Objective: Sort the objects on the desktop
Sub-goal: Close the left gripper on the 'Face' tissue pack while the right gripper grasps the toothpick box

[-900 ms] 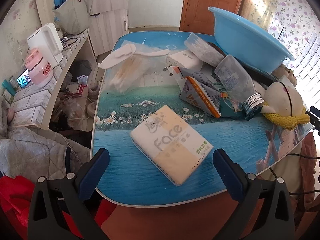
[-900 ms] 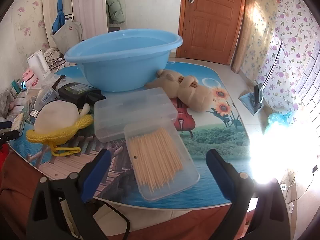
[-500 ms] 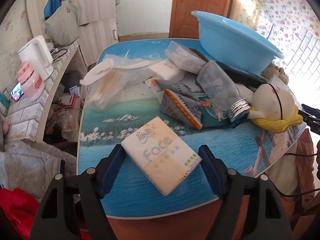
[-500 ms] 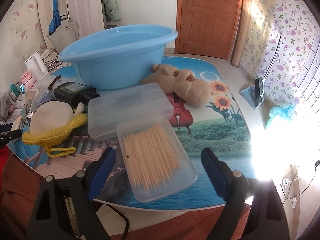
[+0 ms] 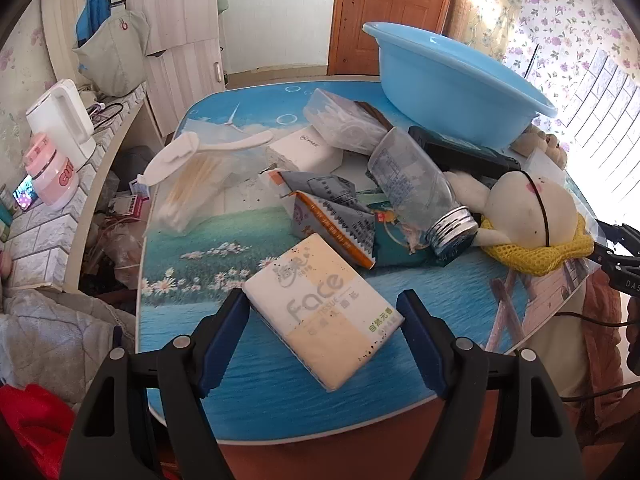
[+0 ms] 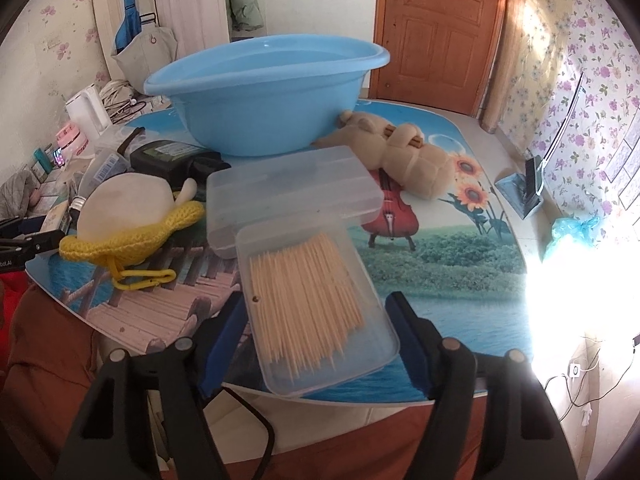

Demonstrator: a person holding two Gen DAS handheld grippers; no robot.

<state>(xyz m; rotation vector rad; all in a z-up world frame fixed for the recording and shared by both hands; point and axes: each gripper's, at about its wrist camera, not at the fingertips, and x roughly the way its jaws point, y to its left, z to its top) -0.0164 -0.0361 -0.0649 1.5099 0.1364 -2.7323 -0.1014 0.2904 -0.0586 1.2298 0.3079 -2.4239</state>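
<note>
1. The tissue pack (image 5: 322, 314) lies at the table's (image 5: 256, 412) near edge, now between the left gripper (image 5: 323, 334) jaws, which have narrowed around it since a second ago; I can't tell if they touch it.
2. Same for the right gripper (image 6: 316, 330) around the toothpick box (image 6: 316, 308); contact there is unclear too.
3. The blue basin's (image 6: 256, 92) inside is hidden.
</note>
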